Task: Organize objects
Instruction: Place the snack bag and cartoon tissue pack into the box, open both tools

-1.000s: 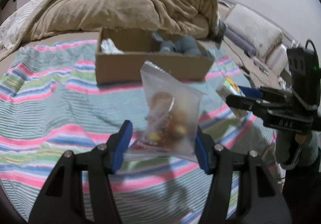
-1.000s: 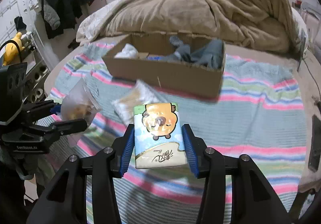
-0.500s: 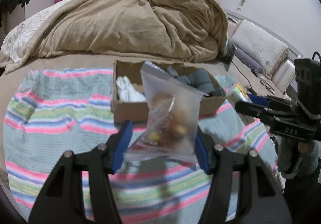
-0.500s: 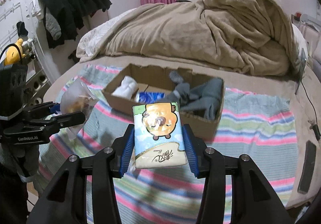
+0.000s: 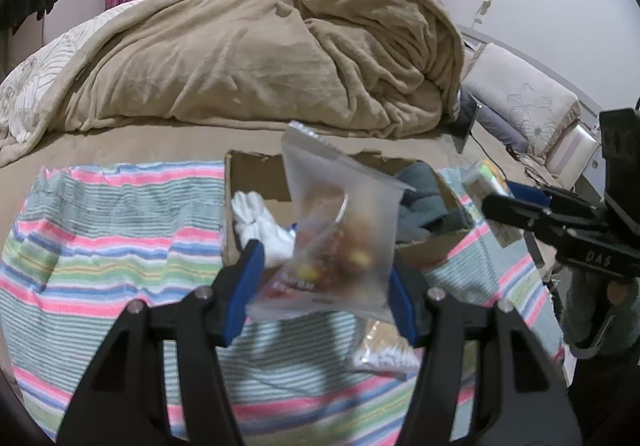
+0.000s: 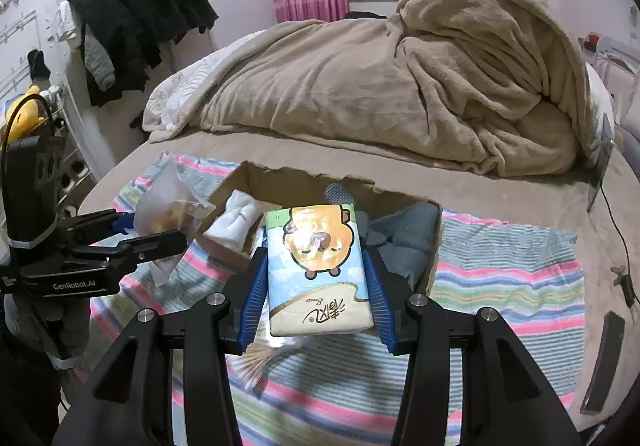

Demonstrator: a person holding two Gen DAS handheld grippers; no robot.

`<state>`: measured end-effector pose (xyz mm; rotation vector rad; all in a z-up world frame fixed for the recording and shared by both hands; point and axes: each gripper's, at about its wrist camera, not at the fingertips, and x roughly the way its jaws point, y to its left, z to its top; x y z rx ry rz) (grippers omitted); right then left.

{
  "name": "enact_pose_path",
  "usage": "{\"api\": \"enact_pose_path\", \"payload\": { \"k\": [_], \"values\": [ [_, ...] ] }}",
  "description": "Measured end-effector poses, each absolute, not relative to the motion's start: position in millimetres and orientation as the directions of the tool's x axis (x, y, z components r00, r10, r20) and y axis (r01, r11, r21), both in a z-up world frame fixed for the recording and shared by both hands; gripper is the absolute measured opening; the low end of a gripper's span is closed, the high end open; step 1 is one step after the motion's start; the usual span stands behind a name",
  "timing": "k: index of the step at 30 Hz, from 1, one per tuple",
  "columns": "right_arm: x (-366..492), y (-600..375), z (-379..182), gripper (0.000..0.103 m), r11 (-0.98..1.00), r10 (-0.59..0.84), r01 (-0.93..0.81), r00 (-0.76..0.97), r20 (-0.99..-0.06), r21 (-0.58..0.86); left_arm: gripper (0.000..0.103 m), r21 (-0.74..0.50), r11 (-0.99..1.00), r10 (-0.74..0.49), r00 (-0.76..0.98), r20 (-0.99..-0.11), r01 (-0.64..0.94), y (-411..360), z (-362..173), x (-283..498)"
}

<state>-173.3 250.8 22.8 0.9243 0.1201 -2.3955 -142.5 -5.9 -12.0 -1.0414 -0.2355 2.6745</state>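
Note:
My left gripper (image 5: 324, 282) is shut on a frosted plastic snack bag (image 5: 340, 230), held up over the near wall of the open cardboard box (image 5: 256, 170). My right gripper (image 6: 316, 286) is shut on a tissue pack with a cartoon bear (image 6: 316, 266), raised in front of the same cardboard box (image 6: 304, 182). White folded cloth (image 5: 260, 222) and grey cloth (image 5: 420, 202) lie inside the box. Each gripper shows in the other's view: the left gripper (image 6: 152, 234) with its snack bag (image 6: 168, 202) at the left, the right gripper (image 5: 516, 198) at the right.
The box stands on a striped towel (image 5: 112, 230) spread over the bed. A heaped tan blanket (image 5: 260, 62) fills the back. A clear packet of cotton swabs (image 5: 380, 346) lies on the towel near me. Dark clothes (image 6: 140, 26) hang at the left wall; a dark remote (image 6: 604, 358) lies at the right.
Both grippers have risen and moved toward the box with their loads still gripped; the box now lies lower in both views and its inside shows.

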Motion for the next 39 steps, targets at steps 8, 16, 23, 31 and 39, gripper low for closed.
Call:
{"api": "enact_pose_path", "payload": {
  "k": [8, 16, 23, 31, 39],
  "values": [
    [-199, 252, 22, 0.049, -0.843, -0.48, 0.516, -0.593, -0.647, 0.152, 0.059, -0.233, -0.958, 0.281, -0.713, -0.642, -0.168, -6, -17, -163],
    [-219, 246, 18, 0.049, -0.854, -0.468, 0.495, -0.593, -0.655, 0.162, 0.059, -0.246, -0.961, 0.263, -0.704, -0.659, -0.129, -9, -28, -192],
    [-242, 243, 1, 0.049, -0.869, -0.448, 0.465, -0.589, -0.672, 0.172, 0.059, -0.229, -0.967, 0.242, -0.69, -0.682, -0.113, -5, -39, -216],
    [-263, 242, -23, 0.049, -0.883, -0.432, 0.424, -0.572, -0.697, 0.199, 0.06, -0.218, -0.968, 0.244, -0.671, -0.7, -0.125, 6, -50, -231],
    [-276, 230, -49, 0.049, -0.893, -0.396, 0.414, -0.528, -0.751, 0.179, 0.061, -0.212, -0.968, 0.249, -0.66, -0.708, -0.138, 16, -59, -238]
  ]
}}
